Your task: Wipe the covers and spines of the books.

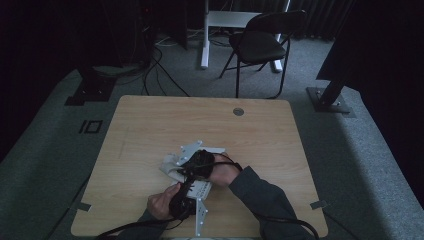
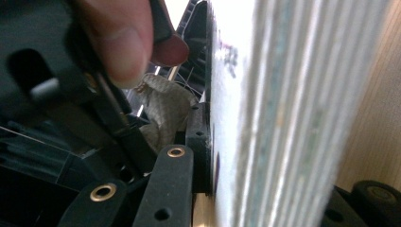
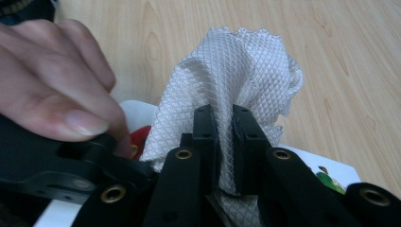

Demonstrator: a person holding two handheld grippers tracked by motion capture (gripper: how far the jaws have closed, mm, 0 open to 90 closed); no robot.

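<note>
I see the white cloth [image 3: 227,80], woven in a small diamond pattern, bunched up and standing above the right gripper [image 3: 225,137]; that gripper's two black jaws are drawn narrow and pinch a fold of the cloth between their pads. In the high view the cloth [image 1: 169,166] lies on the tabletop [image 1: 150,130] toward the near edge, roughly midway between the left and right edges, with both hands crowded over it. The left gripper [image 2: 201,142] is closed on a flat white card or thin box [image 2: 265,94], seen edge-on in its own view; one jaw presses against the card's printed face, and a bit of the cloth [image 2: 163,106] shows just behind that jaw. In the right gripper view the same white card [image 3: 326,170] lies under the cloth, with red and green print on it. The person's left hand [image 1: 161,202] holds the left gripper near the tabletop's near edge, and the right hand [image 1: 223,171] sits just beyond it, the two touching or nearly so. A round grommet [image 1: 238,111] sits in the tabletop near the far edge. Beyond the tabletop a black folding chair [image 1: 260,42] stands on the grey carpet.
</note>
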